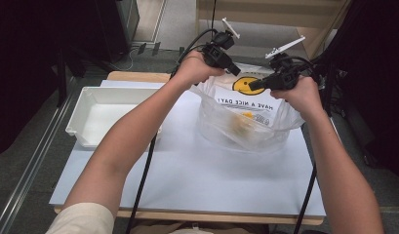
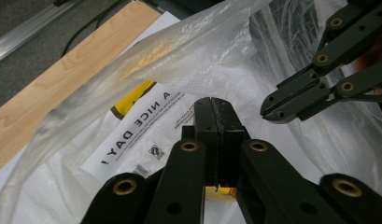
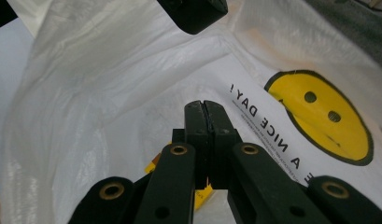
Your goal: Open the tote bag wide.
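Note:
A clear plastic bag (image 1: pixel 246 124) printed with a yellow smiley (image 1: pixel 246 85) and "HAVE A NICE DAY!" stands open on the white sheet (image 1: pixel 187 170). Something yellow (image 1: pixel 246 119) lies inside it. My left gripper (image 1: pixel 234 71) hovers over the bag's far rim, jaws shut, with nothing visible between them. My right gripper (image 1: pixel 252 87) is close beside it, over the smiley, also shut. In the left gripper view my shut left gripper (image 2: pixel 215 105) points into the bag (image 2: pixel 179 60), with the right gripper (image 2: pixel 272 109) just to its right. In the right gripper view my right gripper (image 3: pixel 207 107) points at the bag wall beside the smiley (image 3: pixel 324 116).
An empty white tray (image 1: pixel 97 114) sits at the table's left, by my left forearm. A wooden table edge (image 1: pixel 138 76) shows beyond the sheet. Cables trail down from both grippers along the forearms. Dark equipment stands at the far left and right.

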